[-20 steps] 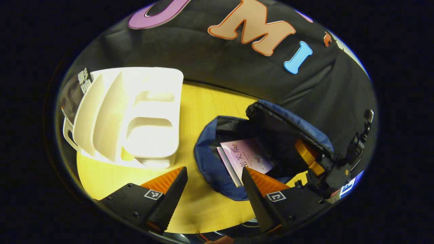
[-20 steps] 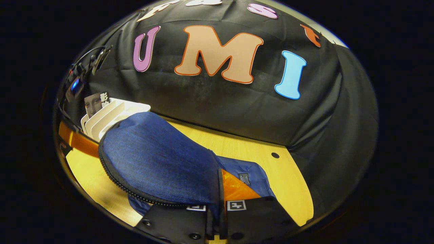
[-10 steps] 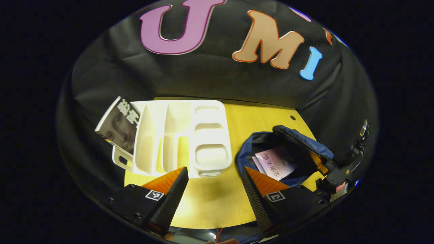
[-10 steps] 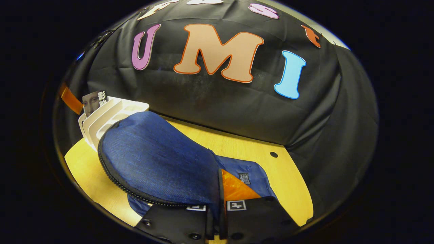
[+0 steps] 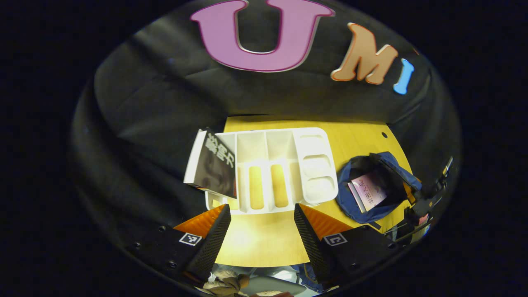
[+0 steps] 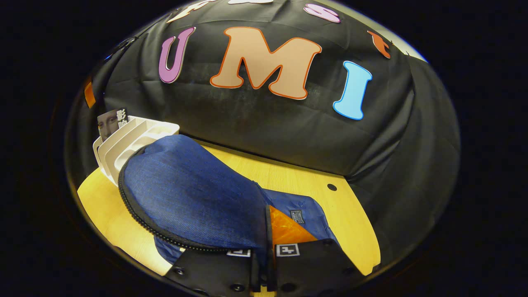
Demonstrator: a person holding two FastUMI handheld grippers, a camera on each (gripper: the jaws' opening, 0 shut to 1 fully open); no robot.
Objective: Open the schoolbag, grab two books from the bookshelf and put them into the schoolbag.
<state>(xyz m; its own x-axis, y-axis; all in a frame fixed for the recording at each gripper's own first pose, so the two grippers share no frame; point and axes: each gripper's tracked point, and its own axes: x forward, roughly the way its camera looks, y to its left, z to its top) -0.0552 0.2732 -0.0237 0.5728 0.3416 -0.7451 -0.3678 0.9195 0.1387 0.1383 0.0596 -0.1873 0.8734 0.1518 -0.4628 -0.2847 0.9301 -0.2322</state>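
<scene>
The blue schoolbag [image 5: 373,187] lies open on the wooden table, a pink book [image 5: 368,193] inside it. A white bookshelf [image 5: 284,169] stands left of the bag, and a dark-covered book [image 5: 214,165] leans in its leftmost slot. My left gripper [image 5: 260,222] hovers open and empty in front of the shelf. My right gripper [image 6: 264,247] is shut on the schoolbag's flap [image 6: 194,198], holding it lifted. The right gripper view also has the bookshelf [image 6: 132,140] and the dark book [image 6: 110,123] behind the flap.
The yellow wooden table [image 5: 255,243] has a small hole [image 6: 331,187] near its far right. Black cloth walls close the table in at the back and sides. The other gripper [image 5: 425,202] sits at the bag's right edge in the left gripper view.
My left gripper has drawn back from the schoolbag and swung left toward the bookshelf, which now sits centred in its view. The right gripper keeps holding the flap, barely moving.
</scene>
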